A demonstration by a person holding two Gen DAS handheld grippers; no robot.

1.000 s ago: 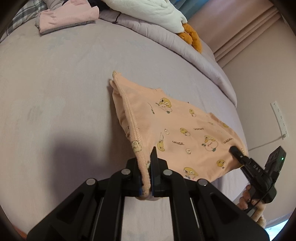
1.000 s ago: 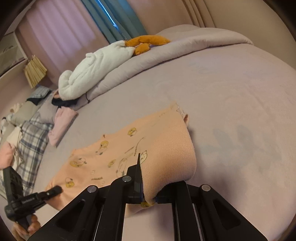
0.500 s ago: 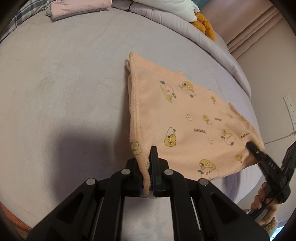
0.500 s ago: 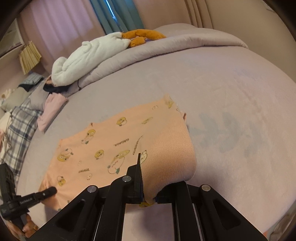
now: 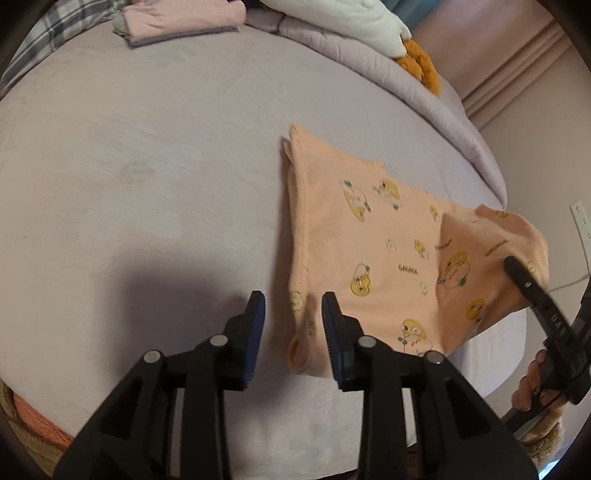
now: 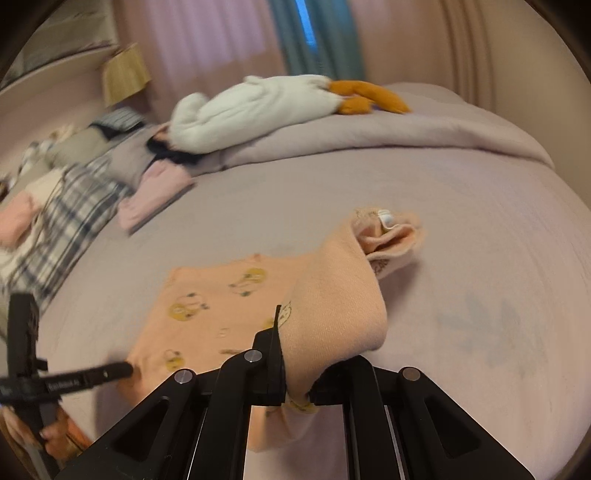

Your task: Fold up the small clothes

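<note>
A small peach garment (image 5: 373, 251) with yellow cartoon prints lies on the lilac bed (image 5: 147, 177). My left gripper (image 5: 293, 317) is open, its jaws apart on either side of the garment's near corner, which rests on the bed. My right gripper (image 6: 295, 373) is shut on the garment's (image 6: 332, 306) other near edge and lifts it, so the cloth drapes over the fingers in a raised fold. The right gripper (image 5: 532, 291) also shows at the right of the left wrist view. The left gripper (image 6: 92, 373) shows at the lower left of the right wrist view.
A folded pink garment (image 5: 184, 16) lies at the bed's far side. A white and orange plush toy (image 6: 280, 103) rests on the rolled lilac duvet (image 6: 406, 136). Plaid fabric (image 6: 66, 210) and other clothes lie at the left. A wall socket (image 5: 581, 229) is at right.
My left gripper has opened and let go of the garment's corner. My right gripper has lifted its edge higher, folding cloth up and toward the far side.
</note>
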